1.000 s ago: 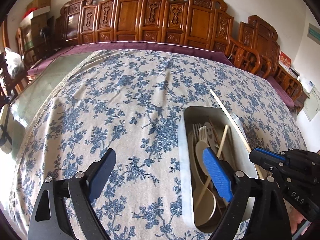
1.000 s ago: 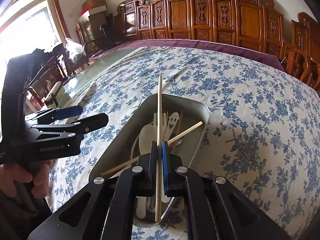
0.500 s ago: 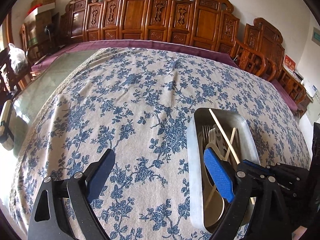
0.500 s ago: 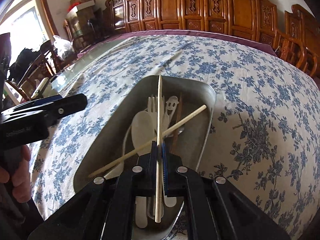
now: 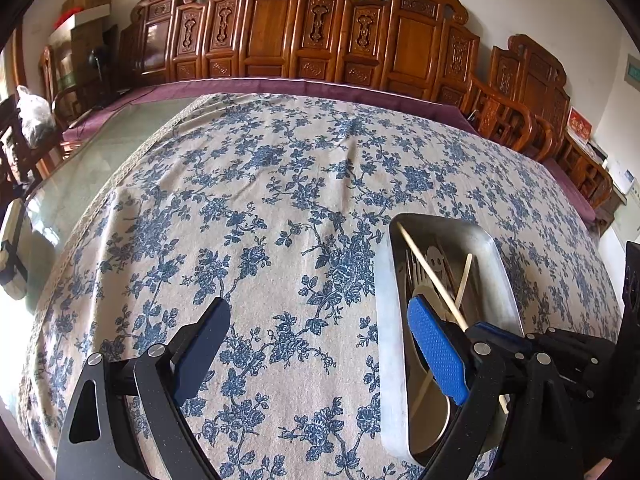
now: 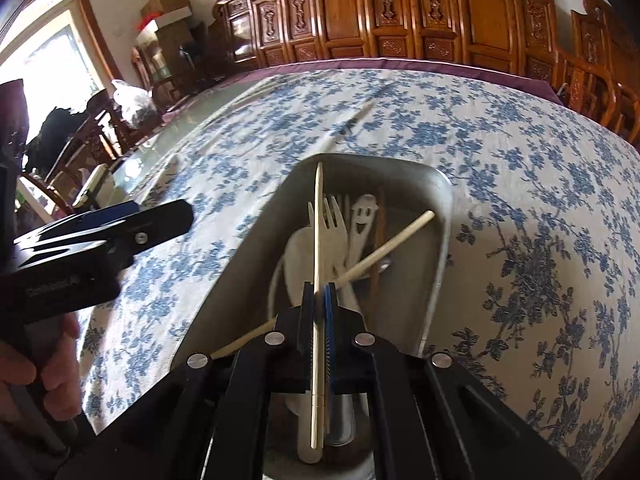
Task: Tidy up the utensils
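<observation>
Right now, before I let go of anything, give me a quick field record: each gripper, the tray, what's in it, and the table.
right gripper: shut on a chopstick, held over the tray, tip pointing at the far wall
left gripper: open, empty, above the tablecloth beside the tray
tray: metal, on the blue floral tablecloth
tray contents: a second chopstick lying crosswise, pale fork, smiley-face utensil, spoon
outside tray: nothing sharp enough to identify
</observation>
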Motion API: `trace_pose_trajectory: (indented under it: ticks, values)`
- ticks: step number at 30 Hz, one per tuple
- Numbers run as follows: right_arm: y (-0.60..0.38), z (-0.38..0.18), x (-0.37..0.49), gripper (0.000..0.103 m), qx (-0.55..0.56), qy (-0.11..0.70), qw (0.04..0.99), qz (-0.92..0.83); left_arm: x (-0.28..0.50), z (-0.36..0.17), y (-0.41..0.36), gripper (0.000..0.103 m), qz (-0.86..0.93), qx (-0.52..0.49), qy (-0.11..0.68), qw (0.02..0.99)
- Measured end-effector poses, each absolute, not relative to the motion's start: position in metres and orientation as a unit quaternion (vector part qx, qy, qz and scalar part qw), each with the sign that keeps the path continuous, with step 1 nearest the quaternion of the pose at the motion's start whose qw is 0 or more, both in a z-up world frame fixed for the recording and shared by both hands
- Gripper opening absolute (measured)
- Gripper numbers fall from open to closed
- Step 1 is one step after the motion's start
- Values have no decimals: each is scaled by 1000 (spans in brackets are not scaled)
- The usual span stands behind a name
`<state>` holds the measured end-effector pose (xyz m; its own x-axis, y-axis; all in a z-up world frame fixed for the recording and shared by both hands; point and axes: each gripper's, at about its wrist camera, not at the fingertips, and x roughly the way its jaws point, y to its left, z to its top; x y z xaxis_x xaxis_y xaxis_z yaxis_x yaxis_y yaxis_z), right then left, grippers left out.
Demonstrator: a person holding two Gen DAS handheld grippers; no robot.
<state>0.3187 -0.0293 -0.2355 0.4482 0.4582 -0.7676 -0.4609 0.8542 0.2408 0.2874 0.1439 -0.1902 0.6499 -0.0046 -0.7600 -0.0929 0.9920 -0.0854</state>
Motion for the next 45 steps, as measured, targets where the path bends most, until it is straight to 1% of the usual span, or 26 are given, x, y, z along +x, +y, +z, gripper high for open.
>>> trace_pose_trajectory:
  ticks: [5, 6, 7, 9, 12, 13, 14, 18, 20, 21, 22, 24, 25, 28, 31, 32, 38, 45]
  values:
    - [-25, -232, 314, 7, -4, 443, 850, 284, 287, -190, 145, 87, 25, -59, 417, 906]
    - [-25, -231, 313, 9, -8, 440, 852, 283, 287, -190, 144, 87, 24, -59, 418, 906]
    - [-26, -230, 312, 18, -12, 436, 854, 283, 287, -190, 144, 87, 24, -59, 418, 906]
    - [-30, -226, 310, 30, -16, 425, 860, 281, 287, -190, 144, 87, 24, -57, 418, 906]
    - [-40, -217, 305, 32, -19, 407, 869, 281, 286, -189, 143, 87, 25, -56, 417, 907]
    - [-42, -216, 304, 36, -21, 404, 871, 280, 285, -188, 143, 87, 25, -56, 416, 907]
    - [-47, -212, 302, 43, -24, 397, 875, 277, 284, -188, 142, 87, 25, -56, 415, 908]
    - [-65, -203, 294, 56, -31, 378, 888, 262, 280, -184, 136, 87, 24, -54, 412, 909]
    - [-75, -200, 293, 65, -28, 375, 892, 250, 277, -180, 131, 87, 21, -54, 409, 911]
    - [-80, -199, 292, 68, -27, 372, 895, 243, 275, -178, 128, 87, 19, -53, 407, 912]
    - [-86, -198, 290, 73, -25, 370, 898, 236, 273, -176, 126, 89, 17, -51, 405, 913]
    - [-95, -197, 286, 76, -26, 368, 902, 226, 268, -170, 118, 90, 13, -42, 398, 916]
    - [-101, -196, 285, 82, -27, 368, 903, 219, 266, -168, 114, 91, 12, -40, 395, 918]
    - [-115, -194, 279, 92, -22, 365, 909, 202, 260, -160, 105, 91, 6, -35, 389, 921]
    - [-128, -191, 273, 99, -18, 363, 912, 193, 251, -155, 95, 95, -2, -28, 382, 924]
    - [-131, -190, 272, 100, -17, 363, 912, 192, 248, -154, 92, 95, -4, -25, 380, 925]
    - [-148, -182, 256, 100, -15, 364, 911, 190, 221, -144, 69, 95, 1, 1, 375, 927]
    - [-168, -161, 225, 100, -14, 353, 921, 167, 191, -136, 45, 95, 5, 13, 387, 922]
